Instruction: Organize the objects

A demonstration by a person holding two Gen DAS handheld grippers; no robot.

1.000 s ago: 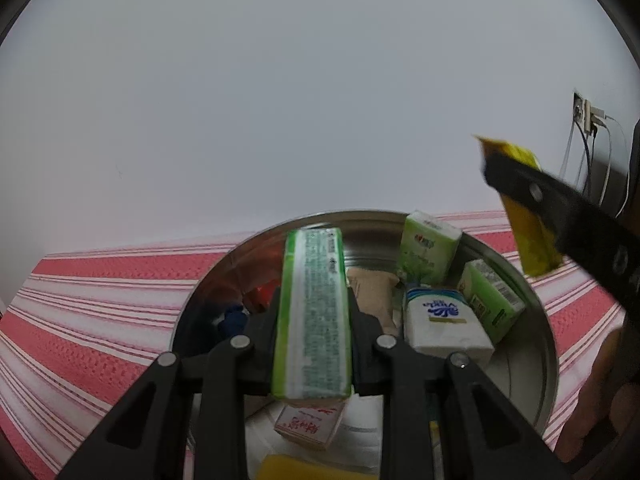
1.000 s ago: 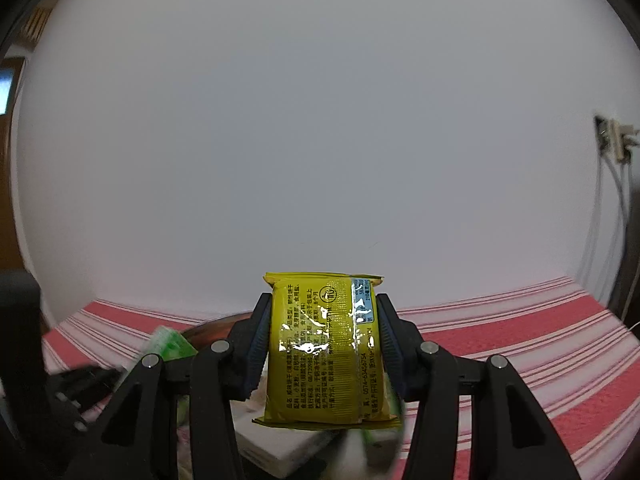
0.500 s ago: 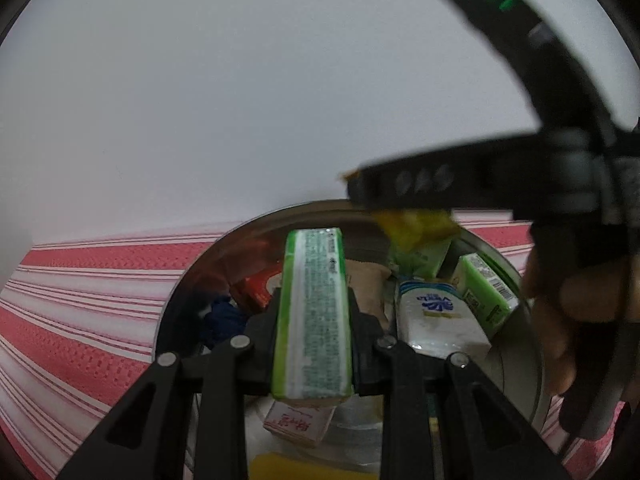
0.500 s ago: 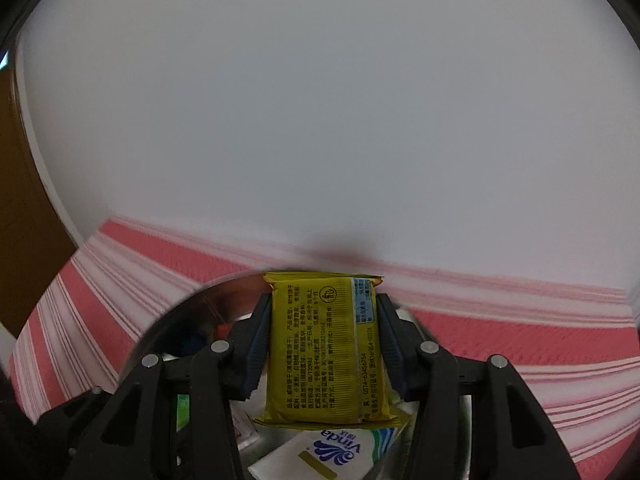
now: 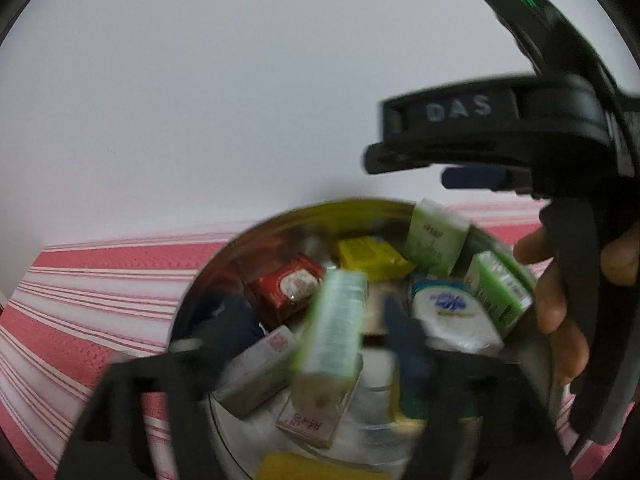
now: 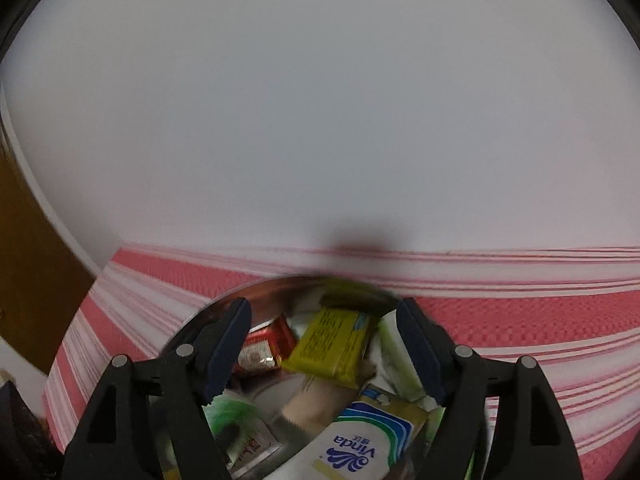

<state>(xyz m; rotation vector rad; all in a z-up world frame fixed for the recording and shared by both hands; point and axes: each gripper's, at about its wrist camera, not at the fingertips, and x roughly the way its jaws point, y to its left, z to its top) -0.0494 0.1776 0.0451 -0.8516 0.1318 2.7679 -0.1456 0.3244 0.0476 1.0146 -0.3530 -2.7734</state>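
A round metal bowl (image 5: 208,280) on a red striped cloth holds several small packets. My left gripper (image 5: 320,320) is open just above it; the green-and-white packet (image 5: 332,328) is tilted and blurred between the spread fingers, loose over the pile. My right gripper (image 6: 324,344) is open above the bowl's (image 6: 224,304) far side, and its body shows in the left wrist view (image 5: 520,128). The yellow packet (image 6: 332,344) lies free in the bowl, also seen in the left wrist view (image 5: 372,258), beside a red packet (image 5: 288,288).
A white Vinda tissue pack (image 6: 360,436) and green packets (image 5: 436,236) lie in the bowl. The red-and-white striped cloth (image 6: 520,320) covers the table up to a white wall. A brown panel (image 6: 24,280) stands at the left.
Both grippers opened. The yellow packet dropped from the right gripper into the bowl. The green-and-white packet left the left gripper's hold and tips down toward the pile.
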